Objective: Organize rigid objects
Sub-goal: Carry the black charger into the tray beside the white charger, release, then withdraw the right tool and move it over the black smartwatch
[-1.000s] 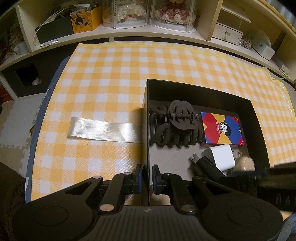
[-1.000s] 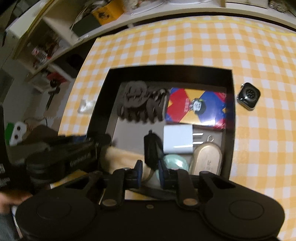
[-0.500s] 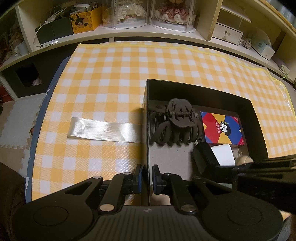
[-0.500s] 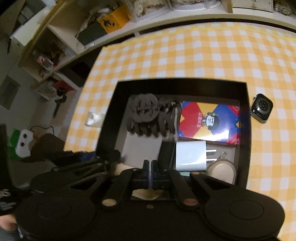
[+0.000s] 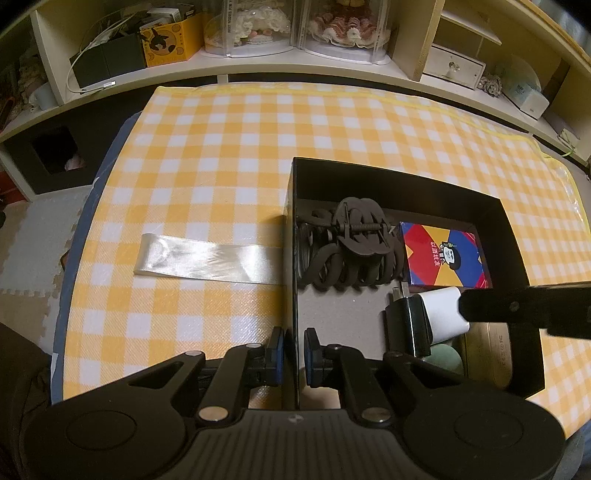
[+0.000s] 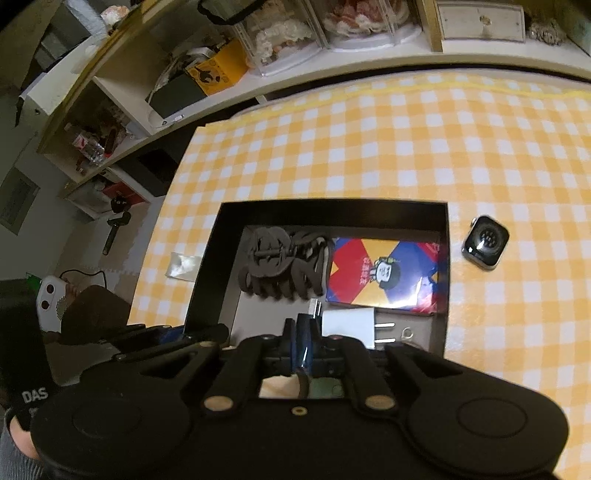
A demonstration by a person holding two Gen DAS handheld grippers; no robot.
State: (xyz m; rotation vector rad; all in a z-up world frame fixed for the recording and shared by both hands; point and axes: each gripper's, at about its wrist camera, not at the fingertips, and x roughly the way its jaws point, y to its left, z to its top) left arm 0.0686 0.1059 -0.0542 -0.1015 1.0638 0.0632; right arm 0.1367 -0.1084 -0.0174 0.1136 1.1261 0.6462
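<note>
My left gripper (image 5: 293, 347) is shut on the near left wall of the black box (image 5: 291, 258), one finger on each side. Inside the box lie a brown hair claw (image 5: 351, 243), a colourful card pack (image 5: 443, 258), a white charger (image 5: 441, 310) and a black charger (image 5: 406, 325) standing beside it. My right gripper (image 6: 301, 332) hovers over the box's near end. Its jaws are almost together and opening, with nothing between them. A smartwatch body (image 6: 485, 240) lies on the checked cloth right of the box (image 6: 332, 206).
A satin ribbon strip (image 5: 207, 258) lies on the cloth left of the box. A metal tin (image 5: 487, 354) and a pale green piece (image 5: 443, 362) sit in the box's near right corner. Shelves with boxes and display cases (image 5: 258, 29) run behind the table.
My right gripper stood open at the black charger, then shut empty, rose and drew back. The black charger shifted and now stands by the white one. My left gripper kept still.
</note>
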